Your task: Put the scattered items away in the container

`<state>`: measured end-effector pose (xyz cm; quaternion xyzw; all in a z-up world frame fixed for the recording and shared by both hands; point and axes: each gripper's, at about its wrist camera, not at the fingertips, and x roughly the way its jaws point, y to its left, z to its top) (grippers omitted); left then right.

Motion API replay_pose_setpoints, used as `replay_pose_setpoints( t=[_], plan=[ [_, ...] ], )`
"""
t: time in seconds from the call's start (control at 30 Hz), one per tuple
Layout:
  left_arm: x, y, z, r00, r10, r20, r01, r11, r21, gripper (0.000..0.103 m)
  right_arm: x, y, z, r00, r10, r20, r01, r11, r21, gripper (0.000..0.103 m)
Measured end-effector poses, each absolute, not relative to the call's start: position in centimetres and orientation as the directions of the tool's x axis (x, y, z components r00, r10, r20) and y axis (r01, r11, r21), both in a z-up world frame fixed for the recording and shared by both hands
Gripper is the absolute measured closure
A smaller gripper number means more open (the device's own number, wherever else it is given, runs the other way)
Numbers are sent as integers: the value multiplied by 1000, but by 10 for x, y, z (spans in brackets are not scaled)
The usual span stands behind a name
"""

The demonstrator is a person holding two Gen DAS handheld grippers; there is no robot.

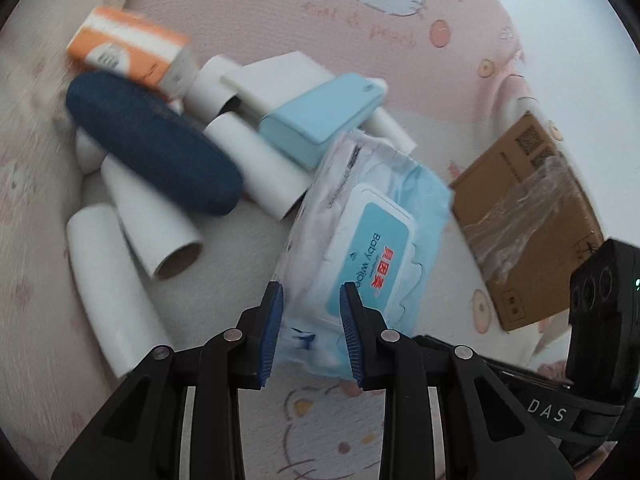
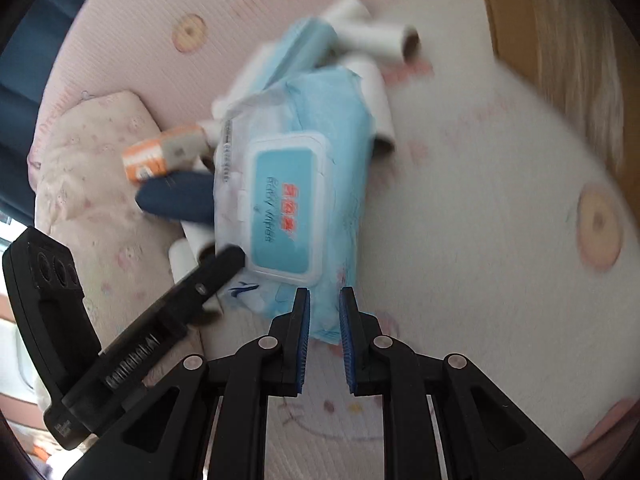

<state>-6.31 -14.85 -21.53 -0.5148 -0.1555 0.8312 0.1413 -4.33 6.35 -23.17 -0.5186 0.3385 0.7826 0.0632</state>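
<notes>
A blue baby wipes pack [image 1: 360,248] lies on the pink bedsheet. My left gripper [image 1: 312,300] is shut on the pack's near end, pads against both sides. In the right wrist view my right gripper [image 2: 324,304] is shut on another edge of the same pack [image 2: 296,184]. The left gripper's body [image 2: 120,320] shows at the left there. Behind the pack lie a dark blue fabric case [image 1: 152,144], a light blue box [image 1: 320,116], an orange tissue pack [image 1: 128,44] and several white paper rolls [image 1: 108,280]. A brown cardboard box [image 1: 532,216] sits to the right.
A pink cushion [image 2: 92,168] lies left of the pile in the right wrist view. A wooden bed frame [image 2: 560,40] runs along the top right. The right gripper's body [image 1: 600,320] sits beside the cardboard box in the left wrist view.
</notes>
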Motion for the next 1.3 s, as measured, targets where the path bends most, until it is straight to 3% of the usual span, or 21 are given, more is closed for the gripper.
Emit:
replay_pose_setpoints(
  t=[0.2,0.33,0.5,0.73,0.9,1.13,1.2,1.27,1.3],
  plan=[
    [-54,-164,-217,-446,409,-796,0,-889,-457,70,-46,69,-215,-494,-203,-846,-428,-790,439,91],
    [-43,-161,-206,-497,375,-782,-6,-903,-429,50,-50,72,-202,-525,-148,-838,-407,-821,400,89],
    [-21,-158,-199,-573,354,-739,30,-892,-451,41,-64,73,-185,-529,-44,-848,-367,-889,275,48],
    [-3,-154,-219,-520,342,-783,107,-883,-456,41,-92,73,-166,-555,-31,-831,-222,-957,184,47],
    [-1,-174,-231,-527,343,-777,203,-837,-508,41,-120,63,-163,-518,62,-853,-110,-994,-6,47],
    [-9,-168,-251,-466,437,-769,201,-794,-574,42,-143,57,-189,-463,64,-884,-83,-996,-29,47],
    [-14,-164,-252,-459,459,-761,183,-789,-586,49,-147,59,-198,-435,78,-897,-91,-995,-42,47],
    [-20,-158,-252,-449,465,-763,167,-795,-583,65,-146,63,-203,-427,72,-901,-92,-995,-36,47],
    [-23,-154,-250,-441,455,-774,157,-809,-566,65,-144,68,-204,-433,50,-900,-103,-995,-5,47]
  ],
)
